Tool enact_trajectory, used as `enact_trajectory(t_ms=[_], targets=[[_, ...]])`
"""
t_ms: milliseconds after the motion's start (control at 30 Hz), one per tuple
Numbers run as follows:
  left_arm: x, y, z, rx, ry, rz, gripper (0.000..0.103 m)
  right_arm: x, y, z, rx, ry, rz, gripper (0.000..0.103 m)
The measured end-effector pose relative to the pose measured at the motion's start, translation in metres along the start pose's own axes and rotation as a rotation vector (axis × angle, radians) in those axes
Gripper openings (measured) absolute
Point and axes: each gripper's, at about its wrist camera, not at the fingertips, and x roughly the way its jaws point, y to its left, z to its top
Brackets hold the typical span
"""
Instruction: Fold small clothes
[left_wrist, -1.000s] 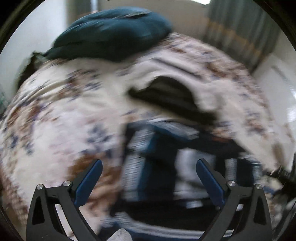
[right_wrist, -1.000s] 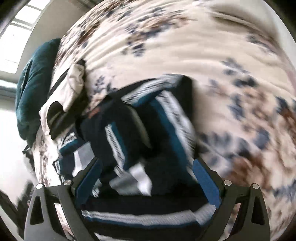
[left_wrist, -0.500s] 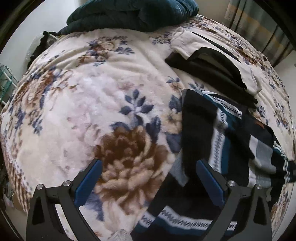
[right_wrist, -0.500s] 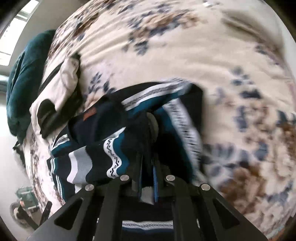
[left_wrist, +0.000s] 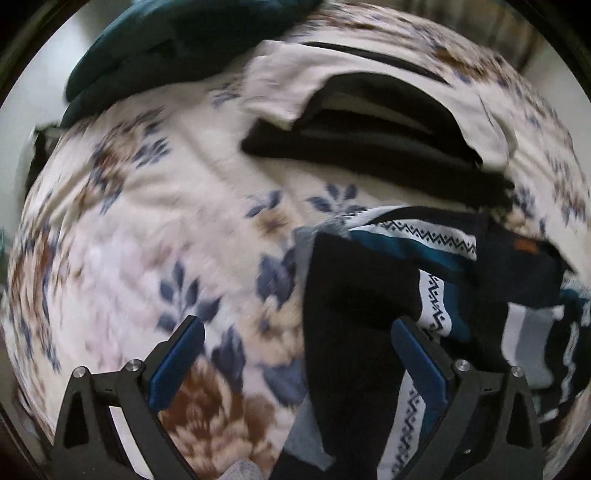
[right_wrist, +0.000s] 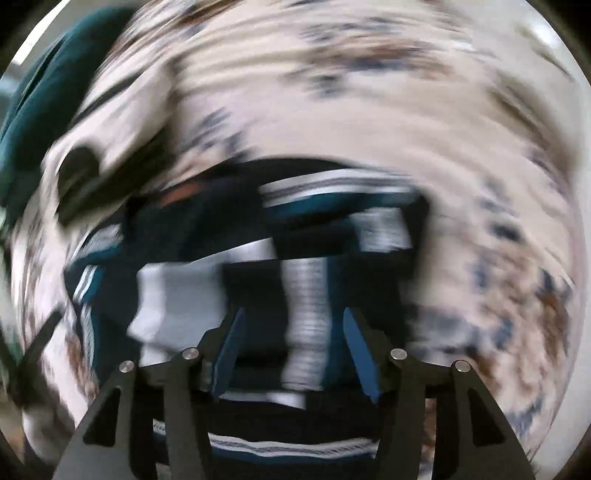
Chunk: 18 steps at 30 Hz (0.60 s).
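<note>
A dark patterned sweater (left_wrist: 373, 314) with navy, teal and white zigzag bands lies rumpled on a floral blanket (left_wrist: 147, 236). My left gripper (left_wrist: 295, 332) is open above the sweater's left edge, its right finger over the dark fabric. In the blurred right wrist view the sweater (right_wrist: 306, 258) fills the middle. My right gripper (right_wrist: 291, 325) is partly open just above it, with nothing between the jaws.
A white and black garment (left_wrist: 369, 122) lies beyond the sweater. A dark teal pillow or bedding pile (left_wrist: 177, 40) sits at the far end of the bed, and also shows in the right wrist view (right_wrist: 33, 122).
My right gripper was shut on a fold of the sweater half a second ago and has opened and let it go. My left gripper has moved closer over the sweater's edge.
</note>
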Motion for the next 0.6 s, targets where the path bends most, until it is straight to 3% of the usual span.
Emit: enact_trajectory(t_ms=[100,167,200,233,300,400,533,600], targets=[[0.005,-0.007,0.002,0.054,0.0,0.028,0.103,0.046,0.034,0.018,-0.149,0.06,-0.071,0.057],[0.008,-0.005,0.002,0.051,0.008,0.028,0.103,0.064,0.045,0.025,-0.213,0.09,-0.077,0.046],[0.01,-0.004,0.002,0.045,0.014,0.024,0.103,0.067,0.05,0.027,-0.248,0.082,-0.089,0.019],[0.012,-0.003,0.002,0.04,0.02,0.024,0.103,0.067,0.055,0.029,-0.29,0.055,-0.102,0.001],[0.016,-0.001,0.002,0.03,0.032,0.028,0.103,0.06,0.054,0.034,-0.277,0.015,-0.114,0.001],[0.021,0.002,0.003,0.022,0.043,0.031,0.103,0.05,0.034,0.047,-0.141,-0.022,-0.086,0.001],[0.024,0.003,0.006,0.025,0.052,0.04,0.103,0.057,-0.008,0.066,0.082,-0.011,-0.071,0.0],[0.022,0.003,0.009,0.027,0.047,0.036,0.103,0.054,-0.022,0.073,0.131,-0.005,-0.068,0.002]])
